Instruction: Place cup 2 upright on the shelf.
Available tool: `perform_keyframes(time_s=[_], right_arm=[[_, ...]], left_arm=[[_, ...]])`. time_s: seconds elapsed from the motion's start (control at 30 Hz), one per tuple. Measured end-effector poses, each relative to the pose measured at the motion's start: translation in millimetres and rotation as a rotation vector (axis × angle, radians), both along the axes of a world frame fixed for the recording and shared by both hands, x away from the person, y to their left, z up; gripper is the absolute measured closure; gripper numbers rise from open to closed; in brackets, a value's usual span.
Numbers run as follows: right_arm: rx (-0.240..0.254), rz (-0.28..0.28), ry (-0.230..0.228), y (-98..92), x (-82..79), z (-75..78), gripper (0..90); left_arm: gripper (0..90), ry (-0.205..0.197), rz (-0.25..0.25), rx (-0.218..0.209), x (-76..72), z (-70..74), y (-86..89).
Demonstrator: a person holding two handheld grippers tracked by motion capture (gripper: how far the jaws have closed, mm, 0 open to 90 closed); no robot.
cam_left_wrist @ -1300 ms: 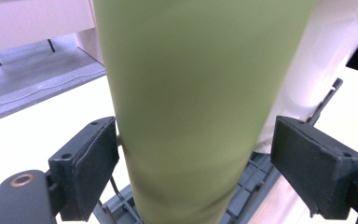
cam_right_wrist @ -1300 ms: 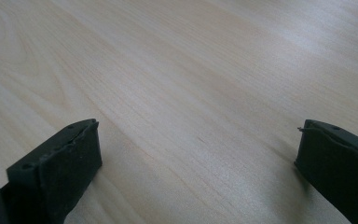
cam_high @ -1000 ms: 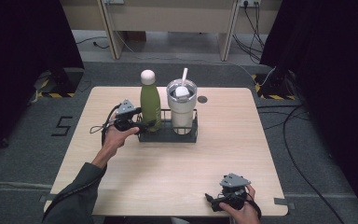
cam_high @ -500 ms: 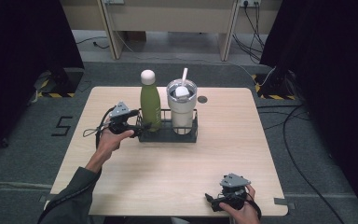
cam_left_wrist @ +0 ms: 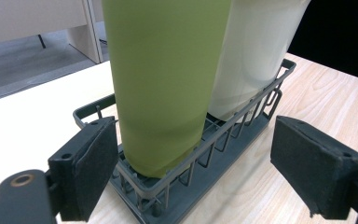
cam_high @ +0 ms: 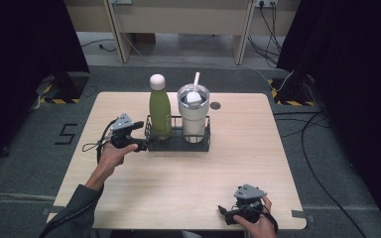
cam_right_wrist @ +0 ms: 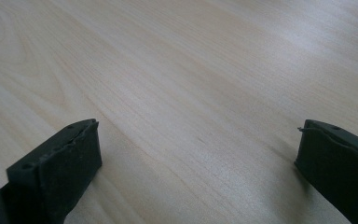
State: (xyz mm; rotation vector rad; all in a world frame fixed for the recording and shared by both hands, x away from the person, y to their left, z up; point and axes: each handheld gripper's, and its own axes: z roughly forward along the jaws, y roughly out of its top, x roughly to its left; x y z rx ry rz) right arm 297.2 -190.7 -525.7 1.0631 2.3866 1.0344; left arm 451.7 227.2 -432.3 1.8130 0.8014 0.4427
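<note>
With its jaws spread wide at the rack's (cam_left_wrist: 186,182) near end, the left gripper (cam_left_wrist: 196,172) straddles the green bottle (cam_left_wrist: 165,79). Risk: a pad catching rack wire would tip the bottle toward the tumbler (cam_left_wrist: 256,51) beside it.

Dark grey wire rack (cam_high: 178,144) is sitting flat on the wooden table (cam_high: 178,193), slightly left of the table's centre, long side running left to right. Green bottle (cam_high: 159,111) with a pale round cap is standing upright in the rack's left end. Cream tumbler (cam_high: 193,116) with clear lid and white straw is standing upright in the rack's right end, just beside the bottle; touching or not, cannot tell.
</note>
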Motion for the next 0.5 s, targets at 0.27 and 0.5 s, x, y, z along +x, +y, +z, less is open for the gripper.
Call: perform_keyframes(time_s=[0.27, 0.5], right_arm=[[0.0, 0.0, 0.0, 0.0, 0.0, 0.0, 0.4], [0.0, -0.001, 0.0, 0.1, 0.0, 0.0, 0.4]], left_arm=[[14.8, 0.003, 0.009, -0.011, -5.8, -2.6, 4.9], [14.8, 0.009, 0.003, -0.013, -11.9, -6.8, 7.5]])
